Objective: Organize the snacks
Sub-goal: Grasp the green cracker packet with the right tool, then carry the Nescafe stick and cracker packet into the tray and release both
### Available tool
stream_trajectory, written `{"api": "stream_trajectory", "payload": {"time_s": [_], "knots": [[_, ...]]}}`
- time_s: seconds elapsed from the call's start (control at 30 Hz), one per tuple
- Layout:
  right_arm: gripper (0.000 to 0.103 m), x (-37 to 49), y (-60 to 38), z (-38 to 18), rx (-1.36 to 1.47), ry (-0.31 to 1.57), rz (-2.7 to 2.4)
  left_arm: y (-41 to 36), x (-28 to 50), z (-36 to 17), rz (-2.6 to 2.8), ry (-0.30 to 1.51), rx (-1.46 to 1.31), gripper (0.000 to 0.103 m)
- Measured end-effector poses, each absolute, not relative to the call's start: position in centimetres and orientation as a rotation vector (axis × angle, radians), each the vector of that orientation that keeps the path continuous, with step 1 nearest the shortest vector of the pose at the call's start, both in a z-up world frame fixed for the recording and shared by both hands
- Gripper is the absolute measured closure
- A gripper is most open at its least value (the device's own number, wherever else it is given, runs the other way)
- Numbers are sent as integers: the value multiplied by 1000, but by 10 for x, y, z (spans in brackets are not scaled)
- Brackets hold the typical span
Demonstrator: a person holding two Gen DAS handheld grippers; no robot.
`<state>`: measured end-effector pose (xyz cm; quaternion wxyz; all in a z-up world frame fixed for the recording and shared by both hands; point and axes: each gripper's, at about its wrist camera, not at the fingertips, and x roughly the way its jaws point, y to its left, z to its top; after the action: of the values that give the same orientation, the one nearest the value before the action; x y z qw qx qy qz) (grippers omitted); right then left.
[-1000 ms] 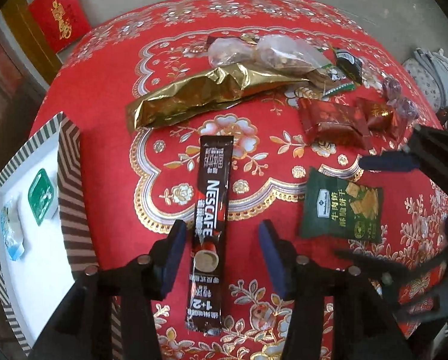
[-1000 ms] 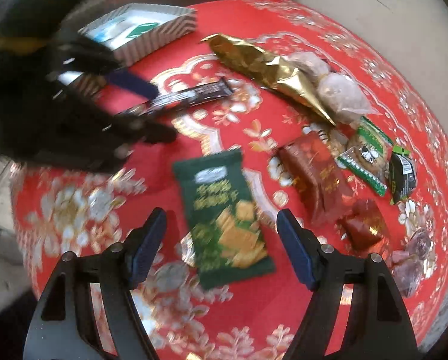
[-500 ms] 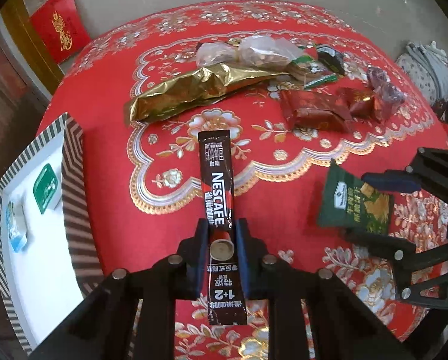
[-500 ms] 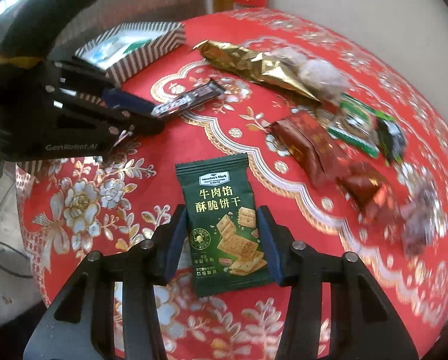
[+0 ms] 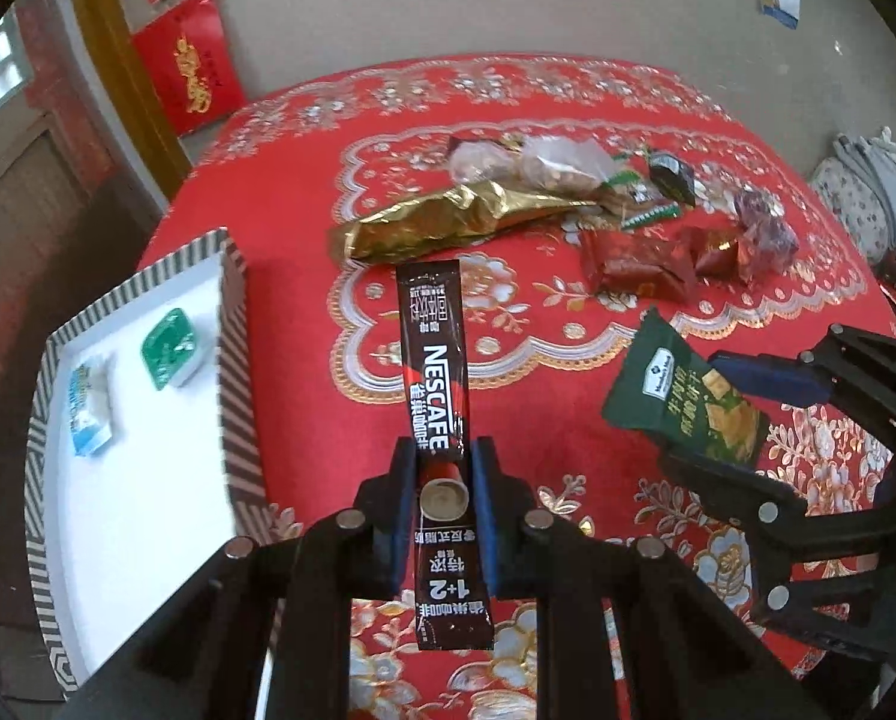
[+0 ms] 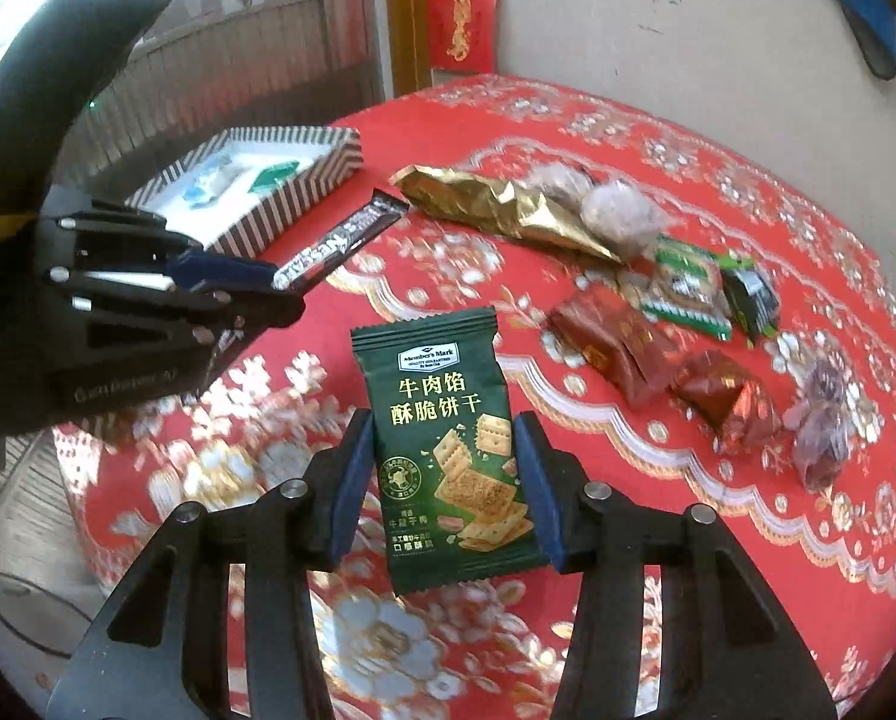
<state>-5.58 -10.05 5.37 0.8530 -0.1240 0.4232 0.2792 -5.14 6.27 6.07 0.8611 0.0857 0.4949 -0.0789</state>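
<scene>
In the left wrist view, the striped tray sits at the far left of the table, already holding a small blue-and-white packet and a green one. Just right of it the left gripper is clamped on a Nescafé coffee stick, pinched near its lower third, the long upper end standing free above the red floral tablecloth. Further right the right gripper pinches a green cracker packet by its side edges, lifted clear of the cloth.

Both picks look made; the step in hand seems to be the carry to the tray. Next, each gripper likely needs to swing leftward over the tray rim and let go low, one after the other so they do not crowd the same spot. The stick, held off-centre, may droop or swing.

Only the left view looks down into the tray floor and shows how much bare room is left. Only the right view reads the cracker packet's face and shows the stick side-on, plus the row still to sort: a gold foil bag, clear-wrapped sweets, two red wrapped cakes and a purple sweet
</scene>
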Motion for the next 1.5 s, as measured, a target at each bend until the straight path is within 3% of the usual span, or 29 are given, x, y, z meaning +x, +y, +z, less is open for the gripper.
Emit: {"api": "stream_trajectory", "payload": {"time_s": [0.93,1.5], "knots": [[56,-49,-51,93,-230,824,610,118,-64,98,-63,925,114,83],[57,-24,53,97,-280,845,748,216,-53,94,124,928,70,83]]}}
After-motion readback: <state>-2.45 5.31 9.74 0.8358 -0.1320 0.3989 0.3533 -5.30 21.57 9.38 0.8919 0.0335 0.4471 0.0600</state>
